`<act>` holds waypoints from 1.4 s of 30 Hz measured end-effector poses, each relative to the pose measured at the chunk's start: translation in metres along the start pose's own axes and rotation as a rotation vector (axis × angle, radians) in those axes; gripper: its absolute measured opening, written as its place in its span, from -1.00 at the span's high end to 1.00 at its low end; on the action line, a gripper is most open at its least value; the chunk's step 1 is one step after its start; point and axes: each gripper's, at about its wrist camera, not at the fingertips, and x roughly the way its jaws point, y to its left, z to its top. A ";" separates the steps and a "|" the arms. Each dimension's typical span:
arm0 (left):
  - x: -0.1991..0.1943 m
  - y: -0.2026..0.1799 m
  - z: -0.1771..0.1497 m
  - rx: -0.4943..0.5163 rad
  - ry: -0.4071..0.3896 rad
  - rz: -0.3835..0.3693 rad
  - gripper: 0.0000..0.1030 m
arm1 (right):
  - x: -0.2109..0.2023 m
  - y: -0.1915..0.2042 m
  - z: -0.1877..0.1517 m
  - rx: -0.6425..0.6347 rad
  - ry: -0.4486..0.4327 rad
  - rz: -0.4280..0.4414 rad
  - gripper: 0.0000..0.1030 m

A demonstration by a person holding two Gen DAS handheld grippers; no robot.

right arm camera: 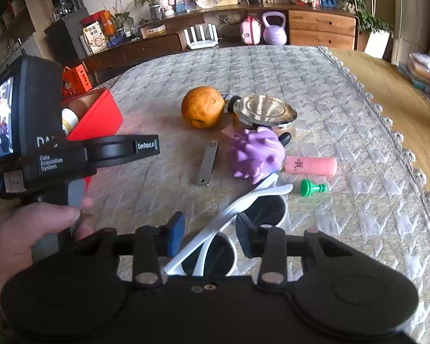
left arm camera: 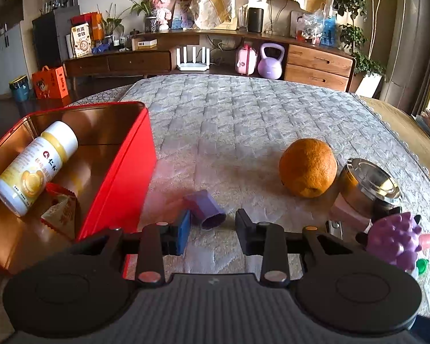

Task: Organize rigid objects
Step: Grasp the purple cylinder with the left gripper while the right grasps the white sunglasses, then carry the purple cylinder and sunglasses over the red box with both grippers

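A red tin box [left arm camera: 120,172] stands open at the left and holds a white-and-yellow pill bottle [left arm camera: 35,169] and a small packet [left arm camera: 61,213]. My left gripper [left arm camera: 212,230] is open, its fingers on either side of a small purple cup [left arm camera: 206,207] lying on its side on the quilted cloth. My right gripper [right arm camera: 210,236] is open over white sunglasses [right arm camera: 229,229], which lie between its fingers. An orange [right arm camera: 202,110], a steel bowl [right arm camera: 263,111], a purple spiky ball [right arm camera: 255,154], a pink tube [right arm camera: 311,165], a green piece [right arm camera: 312,187] and a grey metal bar [right arm camera: 207,162] lie ahead.
The quilted cloth [left arm camera: 243,114] covers a wooden table whose bare edge [right arm camera: 387,91] runs along the right. The left hand-held device [right arm camera: 43,143] and the person's hand sit at the left of the right wrist view. A sideboard with clutter stands behind the table.
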 end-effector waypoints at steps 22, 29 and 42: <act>-0.010 0.000 0.004 0.042 -0.027 -0.007 0.61 | -0.011 -0.018 -0.008 0.102 -0.033 -0.027 0.82; -0.033 -0.002 -0.008 0.096 -0.033 -0.048 0.61 | -0.028 -0.023 -0.019 0.103 -0.038 -0.023 0.89; -0.078 0.017 -0.012 0.099 -0.013 -0.135 0.61 | -0.069 -0.025 -0.022 0.147 -0.088 -0.018 0.89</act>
